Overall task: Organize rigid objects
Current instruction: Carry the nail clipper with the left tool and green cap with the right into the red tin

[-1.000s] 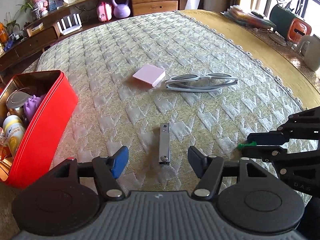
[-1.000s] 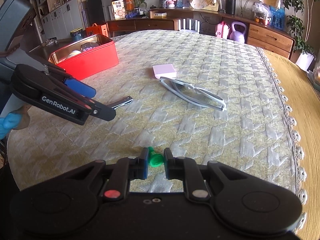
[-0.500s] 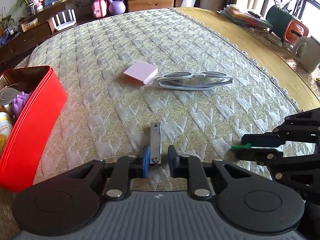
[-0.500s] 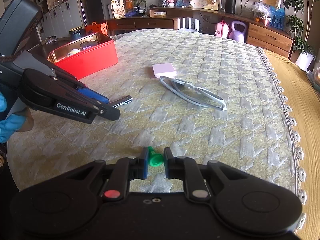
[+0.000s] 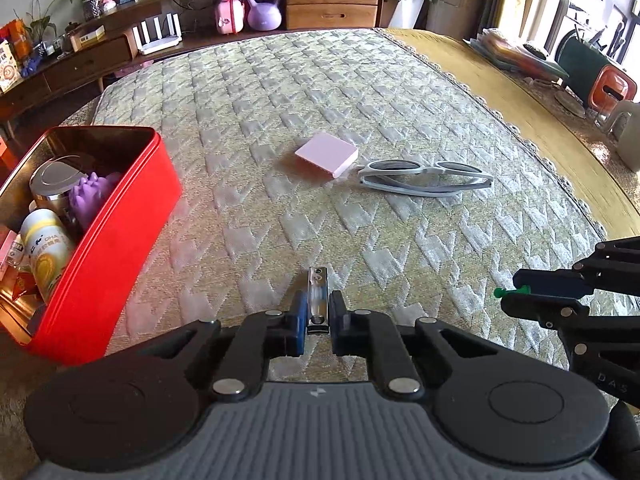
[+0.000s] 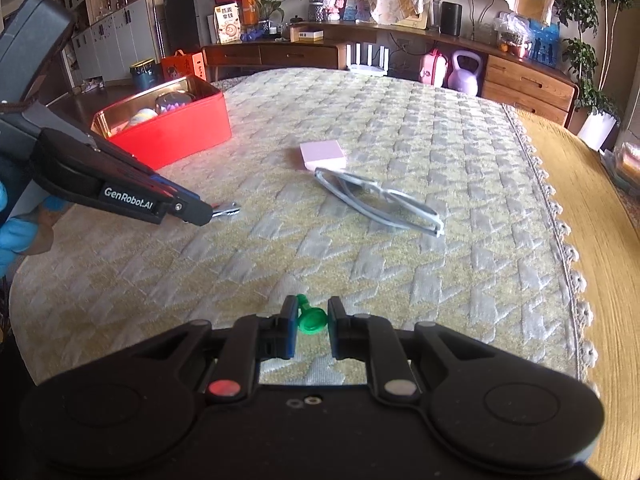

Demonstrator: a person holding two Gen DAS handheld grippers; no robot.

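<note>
With some items already in the red tin (image 5: 120, 240) at the bed's left edge: left tool (image 5: 318, 316) clamping nail clipper (image 5: 318, 296), right tool (image 6: 313, 320) clamping green pin (image 6: 311, 314); pink box (image 5: 326, 154) and glasses (image 5: 424, 178) left mid-bed.

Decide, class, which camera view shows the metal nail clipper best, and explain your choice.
The left wrist view: the nail clipper sits centred and close between the left hand-held gripper's pads, most of its length visible. The right wrist view shows only its tip, small and poking out from behind that gripper.
</note>
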